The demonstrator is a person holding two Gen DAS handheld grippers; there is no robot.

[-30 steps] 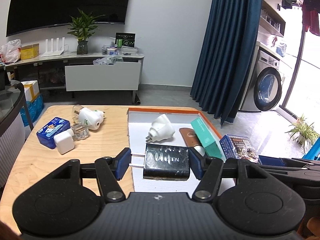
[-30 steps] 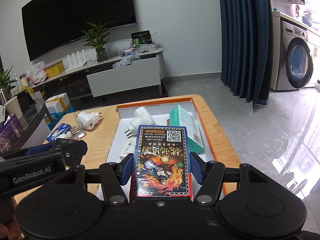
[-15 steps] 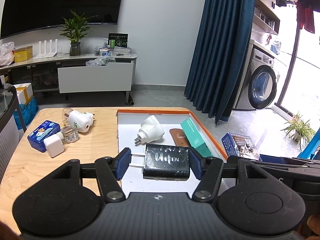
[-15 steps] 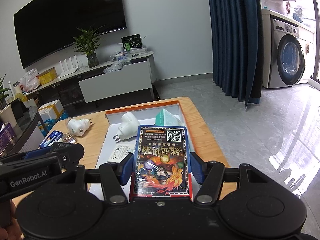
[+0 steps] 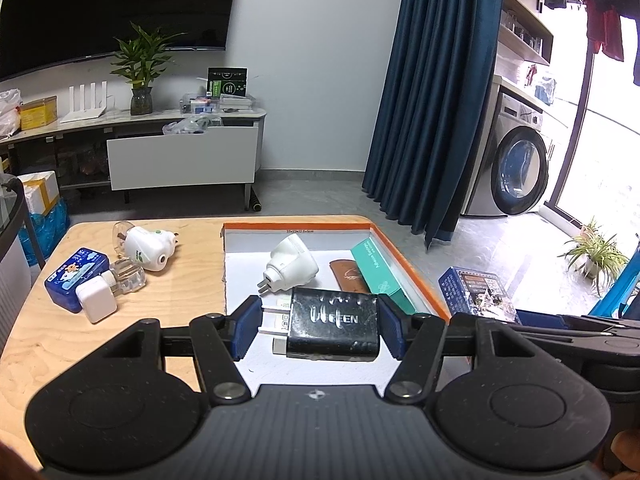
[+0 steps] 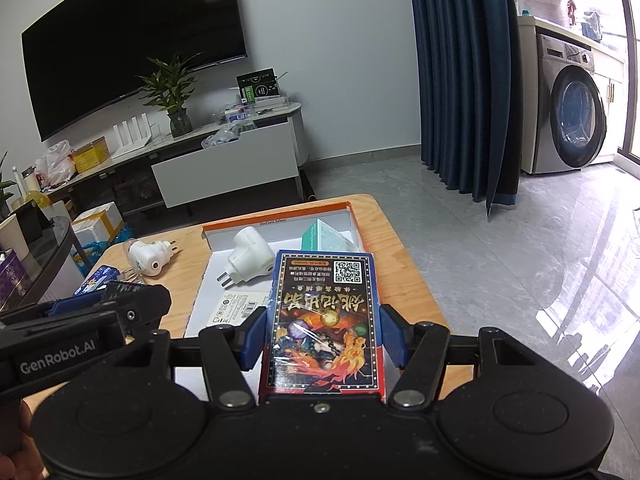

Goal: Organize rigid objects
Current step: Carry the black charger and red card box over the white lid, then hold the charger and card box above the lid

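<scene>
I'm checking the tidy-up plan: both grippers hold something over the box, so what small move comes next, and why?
Probably lower the left gripper and let go of the black charger on the bare white floor of the box. It hangs there already, clear of the white plug; the card box can follow.

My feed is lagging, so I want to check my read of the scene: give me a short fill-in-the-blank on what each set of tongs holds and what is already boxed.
1. The left tongs grip a ____ charger.
2. The right tongs hold a card box printed with a ____ code.
3. The white plug adapter lies inside the ____-rimmed box.

Missing words: black; QR; orange
</scene>
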